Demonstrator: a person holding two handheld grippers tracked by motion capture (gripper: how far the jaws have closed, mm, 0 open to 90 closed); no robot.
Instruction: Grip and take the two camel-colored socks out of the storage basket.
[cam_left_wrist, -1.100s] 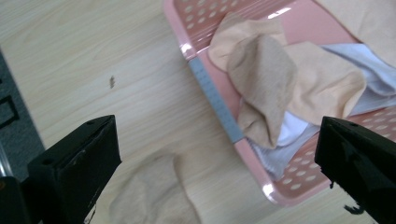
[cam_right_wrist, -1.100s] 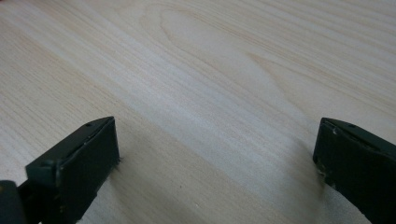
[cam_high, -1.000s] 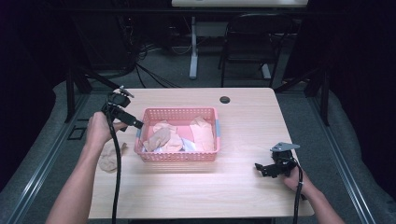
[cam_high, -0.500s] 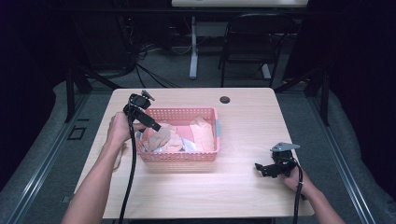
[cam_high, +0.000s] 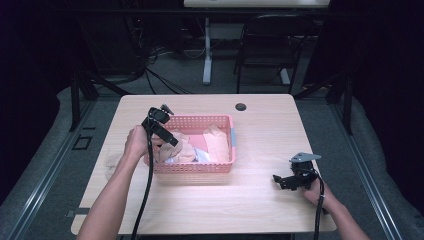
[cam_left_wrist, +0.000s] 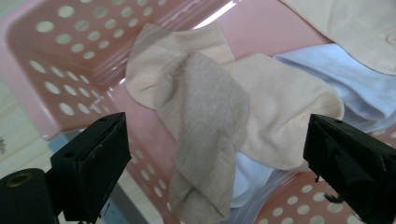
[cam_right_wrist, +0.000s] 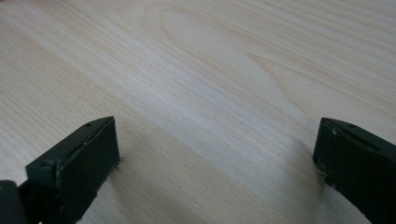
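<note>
The left gripper (cam_left_wrist: 215, 154) hovers over the pink basket (cam_high: 200, 167), jaws spread and just closing slightly, straddling the beige sock (cam_left_wrist: 205, 126) for pickup.

The right gripper (cam_right_wrist: 217, 163) is seen with its two black jaws held wide apart over the bare, pale wood-grain table (cam_right_wrist: 210, 70).

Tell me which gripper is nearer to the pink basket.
Left. The left gripper hangs over the pink basket at its left end, jaws open above the socks. The right gripper rests on the table, well off to the basket's right.
</note>
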